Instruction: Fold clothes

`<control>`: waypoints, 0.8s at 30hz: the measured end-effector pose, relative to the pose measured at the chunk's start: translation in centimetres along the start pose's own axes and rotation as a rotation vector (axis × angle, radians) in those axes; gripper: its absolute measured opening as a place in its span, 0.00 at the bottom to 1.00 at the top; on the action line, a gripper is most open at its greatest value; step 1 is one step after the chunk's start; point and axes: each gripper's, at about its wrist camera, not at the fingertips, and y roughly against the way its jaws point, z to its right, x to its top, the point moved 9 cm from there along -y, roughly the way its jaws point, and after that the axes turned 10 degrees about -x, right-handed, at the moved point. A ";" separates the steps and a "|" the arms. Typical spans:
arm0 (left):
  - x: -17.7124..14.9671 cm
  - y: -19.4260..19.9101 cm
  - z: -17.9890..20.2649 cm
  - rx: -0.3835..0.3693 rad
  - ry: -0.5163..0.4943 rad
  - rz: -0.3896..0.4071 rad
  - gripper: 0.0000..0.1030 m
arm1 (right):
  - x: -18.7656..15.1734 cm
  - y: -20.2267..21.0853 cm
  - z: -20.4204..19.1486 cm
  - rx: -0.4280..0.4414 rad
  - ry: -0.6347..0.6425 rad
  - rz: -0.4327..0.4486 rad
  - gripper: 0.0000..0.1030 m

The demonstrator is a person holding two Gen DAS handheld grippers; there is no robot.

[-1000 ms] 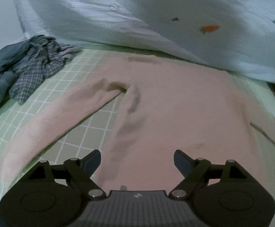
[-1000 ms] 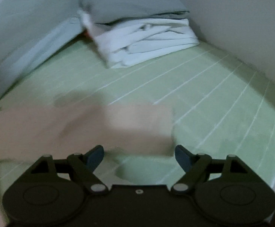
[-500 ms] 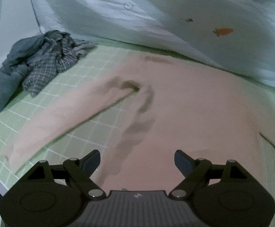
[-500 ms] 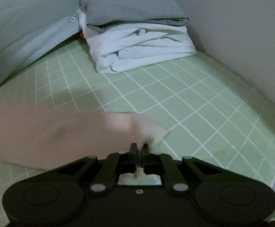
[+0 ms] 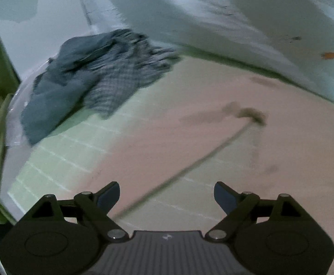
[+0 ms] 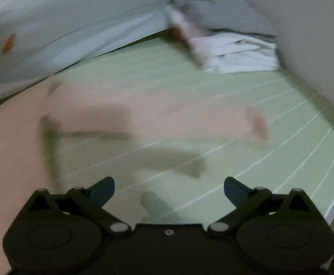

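Green gridded bed sheet [image 5: 59,160]: pink top [image 5: 281,160] laid flat for folding; sleeve [image 6: 212,123] at 12 o'clock; left tool [image 5: 167,194], right tool [image 6: 169,189] released, nothing held.

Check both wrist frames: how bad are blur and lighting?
Left wrist: dim, motion-smeared; the checked clothes pile and pink top are streaky. Right wrist: heavier smear; the folded stack and pink sleeve lose their edges. Both grippers stay sharp, jaws open.
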 end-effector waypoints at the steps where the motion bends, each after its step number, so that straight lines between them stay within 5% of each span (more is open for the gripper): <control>1: 0.0 -0.3 -1.5 0.006 0.004 -0.008 0.89 | -0.8 0.8 -1.5 0.016 0.013 -0.007 1.00; 9: -1.0 -3.8 -10.0 -0.053 -0.006 -0.109 0.89 | -6.1 7.4 -10.2 0.046 0.103 -0.010 1.00; 20: -2.7 -6.5 -11.1 -0.143 -0.073 -0.148 0.87 | -9.3 10.4 -12.9 -0.016 0.126 -0.036 1.00; 24: -2.5 -6.3 -10.5 -0.167 -0.080 -0.128 0.70 | -8.7 10.4 -12.6 -0.016 0.108 -0.027 1.00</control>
